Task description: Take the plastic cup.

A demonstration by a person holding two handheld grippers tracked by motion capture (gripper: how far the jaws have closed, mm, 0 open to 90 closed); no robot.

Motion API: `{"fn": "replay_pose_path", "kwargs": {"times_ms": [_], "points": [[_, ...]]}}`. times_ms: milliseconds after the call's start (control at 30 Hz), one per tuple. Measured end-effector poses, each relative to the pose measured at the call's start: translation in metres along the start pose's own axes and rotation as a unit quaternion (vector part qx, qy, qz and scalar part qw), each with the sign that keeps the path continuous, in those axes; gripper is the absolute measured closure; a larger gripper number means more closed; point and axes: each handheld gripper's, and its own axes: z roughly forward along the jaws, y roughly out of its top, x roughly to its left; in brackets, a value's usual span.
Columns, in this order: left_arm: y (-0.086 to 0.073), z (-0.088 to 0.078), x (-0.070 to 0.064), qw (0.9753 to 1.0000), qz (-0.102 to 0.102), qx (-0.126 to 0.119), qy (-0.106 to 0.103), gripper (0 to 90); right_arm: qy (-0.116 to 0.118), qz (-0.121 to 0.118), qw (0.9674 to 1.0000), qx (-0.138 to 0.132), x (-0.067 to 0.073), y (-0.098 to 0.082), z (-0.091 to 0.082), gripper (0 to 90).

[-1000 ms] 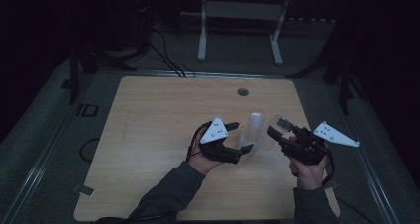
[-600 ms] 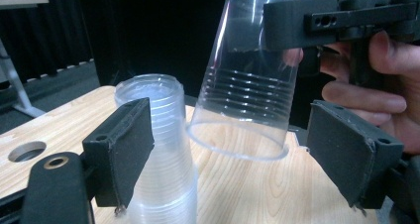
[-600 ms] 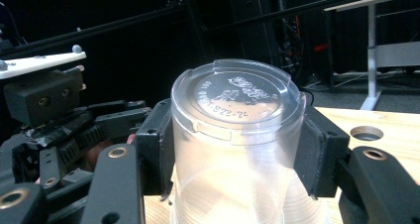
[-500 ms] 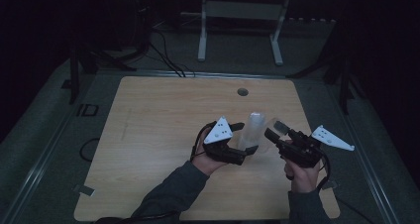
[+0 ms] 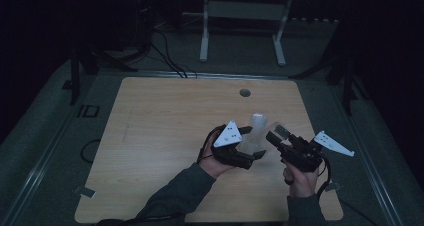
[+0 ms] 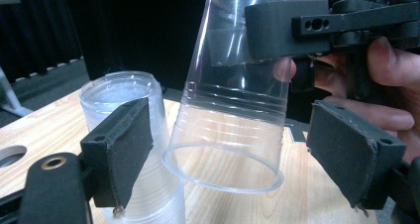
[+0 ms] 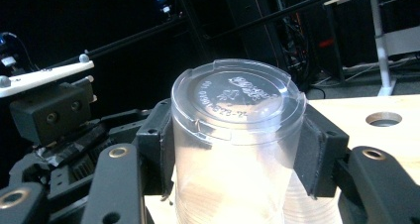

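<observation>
Now, step: peeling top cup (image 6: 233,100) off the stack (image 6: 131,149) on the worktop (image 5: 165,131).
Right tongs (image 7: 233,154): clamped on that inverted cup.
Left tongs (image 6: 237,154): just been opening, pads clear of it.
Next: lift it free, I'd judge.

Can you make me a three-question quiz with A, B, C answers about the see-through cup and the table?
1. Where is the round hole in the light wooden table? A: near the far edge. B: near the person's edge. C: in the left corner.
2. What colour is the upturned plastic cup? A: red. B: clear. C: blue.
3. How are the right gripper jaws? A: wide open. B: shut on the cup. C: holding a spoon.
Answers: 1 A, the hole lies by the far edge; 2 B, you can see through it; 3 B, both jaws press its sides.
</observation>
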Motion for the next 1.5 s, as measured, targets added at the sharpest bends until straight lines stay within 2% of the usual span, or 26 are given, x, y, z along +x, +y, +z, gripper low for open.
{"fn": "replay_pose_path", "kwargs": {"times_ms": [67,133,467,600,833,1033,1267,1500], "points": [[-0.002,0.001,0.000,1.0000,0.000,0.000,0.004,17.9,0.001,0.004,1.0000,-0.001,-0.001,-0.001,0.000,42.0],[-0.003,0.003,0.001,1.0000,-0.002,0.002,0.004,17.9,0.004,0.019,0.9998,-0.005,-0.002,-0.003,0.001,42.1],[-0.005,0.012,-0.001,0.9999,0.002,0.003,0.010,17.0,0.017,0.045,0.9987,-0.015,-0.004,-0.008,0.004,42.3],[-0.006,0.014,-0.002,0.9999,0.003,0.004,0.013,17.0,0.029,0.068,0.9970,-0.023,-0.007,-0.010,0.004,42.5],[-0.007,0.017,-0.002,0.9999,0.004,0.010,0.013,17.0,0.033,0.080,0.9960,-0.023,-0.008,-0.014,0.007,42.5],[-0.008,0.017,-0.003,0.9999,0.003,0.008,0.014,17.7,0.046,0.092,0.9941,-0.032,-0.008,-0.016,0.008,42.6],[-0.008,0.016,-0.002,0.9998,-0.001,0.010,0.019,24.1,0.055,0.108,0.9919,-0.037,-0.010,-0.019,0.008,42.6],[-0.006,0.015,-0.002,0.9998,0.006,0.016,0.009,29.9,0.059,0.103,0.9923,-0.036,-0.011,-0.020,0.007,39.1]]}}
